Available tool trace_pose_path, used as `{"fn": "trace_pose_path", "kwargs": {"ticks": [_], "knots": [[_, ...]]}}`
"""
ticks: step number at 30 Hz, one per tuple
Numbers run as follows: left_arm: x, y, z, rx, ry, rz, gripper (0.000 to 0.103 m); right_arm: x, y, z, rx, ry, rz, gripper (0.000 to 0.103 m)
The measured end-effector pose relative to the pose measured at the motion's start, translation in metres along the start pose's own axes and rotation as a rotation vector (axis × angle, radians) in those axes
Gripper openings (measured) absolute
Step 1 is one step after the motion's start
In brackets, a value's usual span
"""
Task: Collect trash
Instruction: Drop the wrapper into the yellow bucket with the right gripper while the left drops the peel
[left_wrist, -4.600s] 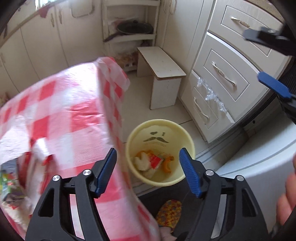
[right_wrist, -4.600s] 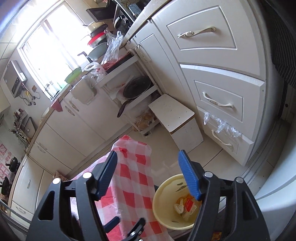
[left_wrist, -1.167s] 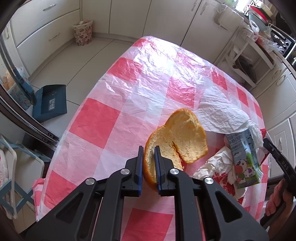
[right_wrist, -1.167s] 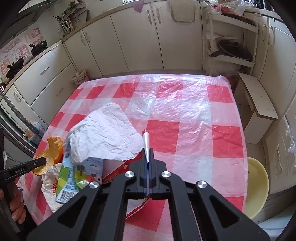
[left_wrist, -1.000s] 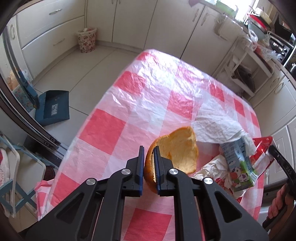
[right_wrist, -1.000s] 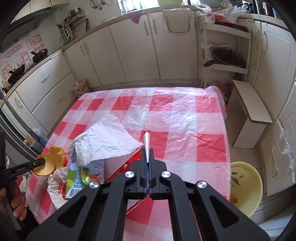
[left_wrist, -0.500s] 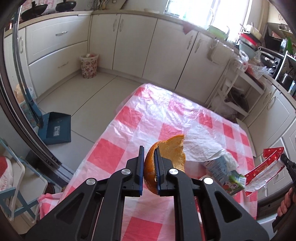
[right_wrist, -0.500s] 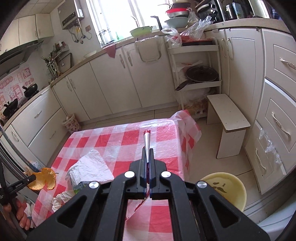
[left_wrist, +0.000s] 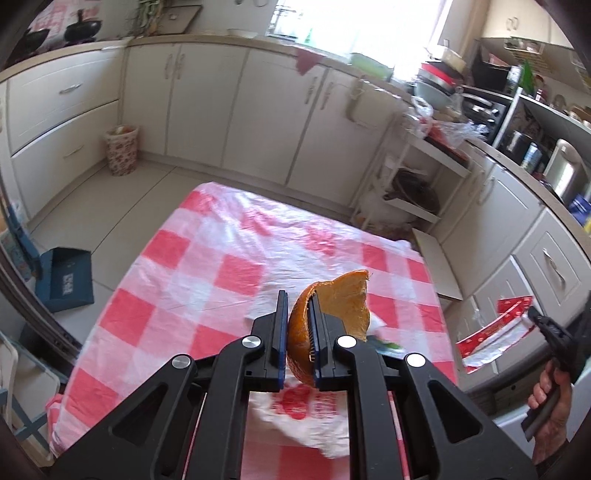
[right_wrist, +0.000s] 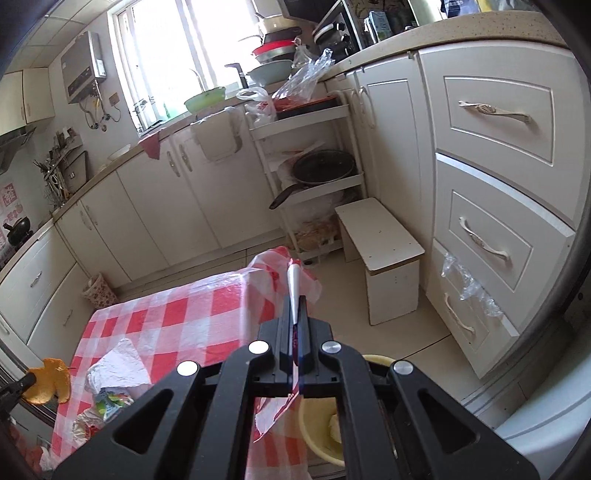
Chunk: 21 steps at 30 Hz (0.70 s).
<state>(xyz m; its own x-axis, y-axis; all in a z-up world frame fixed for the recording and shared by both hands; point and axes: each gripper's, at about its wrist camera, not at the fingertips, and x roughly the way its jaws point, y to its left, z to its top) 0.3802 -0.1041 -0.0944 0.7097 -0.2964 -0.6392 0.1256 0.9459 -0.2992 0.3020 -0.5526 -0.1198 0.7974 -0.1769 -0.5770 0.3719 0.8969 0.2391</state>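
Left gripper (left_wrist: 298, 341) clamped on orange peel (left_wrist: 334, 308), held clear above checked table (left_wrist: 177, 280) for carrying | right gripper (right_wrist: 295, 332) clamped on red wrapper (right_wrist: 292, 291), raised near yellow bin (right_wrist: 317, 421), presumably for dropping | carton (right_wrist: 109, 402), tissue (right_wrist: 118, 363) uncollected.

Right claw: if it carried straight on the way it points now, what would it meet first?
Probably the draped far corner of the checked tablecloth. The right claw, shut on a red-and-white wrapper, points just over that corner, with floor and the white shelf rack behind. Depth is unclear, so it could pass above it.
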Motion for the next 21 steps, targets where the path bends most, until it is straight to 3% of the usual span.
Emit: {"fn": "trace_pose_path", "kwargs": {"ticks": [3,9,13,15,16,21], "knots": [[-0.003,-0.036,-0.002,0.047,0.007,-0.047,0.010,0.014,-0.013,-0.007,-0.038,0.034,-0.072,0.002],[0.018,-0.111,-0.025,0.101,0.087,-0.137,0.010,0.069,-0.038,-0.033,-0.068,0.192,-0.157,0.002],[0.041,-0.160,-0.049,0.159,0.149,-0.166,0.010,0.098,-0.056,-0.046,-0.010,0.317,-0.128,0.002],[0.056,-0.178,-0.059,0.177,0.178,-0.168,0.010,0.108,-0.062,-0.052,0.010,0.374,-0.119,0.024],[0.063,-0.187,-0.064,0.185,0.191,-0.168,0.010,0.110,-0.066,-0.053,0.029,0.385,-0.112,0.041],[0.108,-0.232,-0.088,0.221,0.261,-0.160,0.010,0.085,-0.085,-0.030,0.155,0.338,-0.084,0.045]]}}
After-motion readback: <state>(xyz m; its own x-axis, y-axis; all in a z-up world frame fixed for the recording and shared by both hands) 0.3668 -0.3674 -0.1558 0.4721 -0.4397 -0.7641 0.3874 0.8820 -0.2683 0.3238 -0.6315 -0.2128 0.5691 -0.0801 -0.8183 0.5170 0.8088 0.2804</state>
